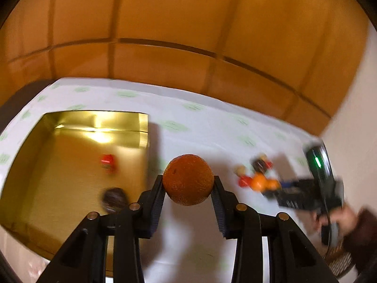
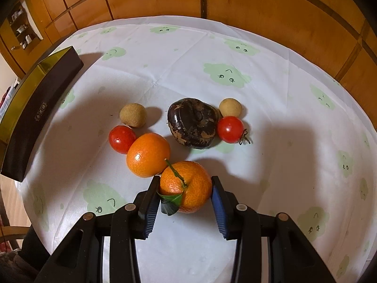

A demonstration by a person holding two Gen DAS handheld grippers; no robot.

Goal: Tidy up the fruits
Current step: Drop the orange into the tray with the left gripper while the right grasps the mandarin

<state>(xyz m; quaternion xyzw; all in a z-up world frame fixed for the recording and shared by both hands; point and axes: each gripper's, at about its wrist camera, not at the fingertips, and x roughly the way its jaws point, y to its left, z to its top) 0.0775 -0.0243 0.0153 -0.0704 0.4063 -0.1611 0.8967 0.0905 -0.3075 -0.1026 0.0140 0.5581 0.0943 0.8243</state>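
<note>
Orange (image 1: 188, 179) pinched in left gripper (image 1: 188, 186), lifted beside gold box (image 1: 141, 122) | right gripper (image 2: 186, 188) clamped on leafy tangerine (image 2: 188, 184) on tablecloth (image 2: 176, 70)

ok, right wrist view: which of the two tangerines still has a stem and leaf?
The tangerine between the right gripper pads: green stem and leaf on top. The bare tangerine up-left of it has neither.
</note>
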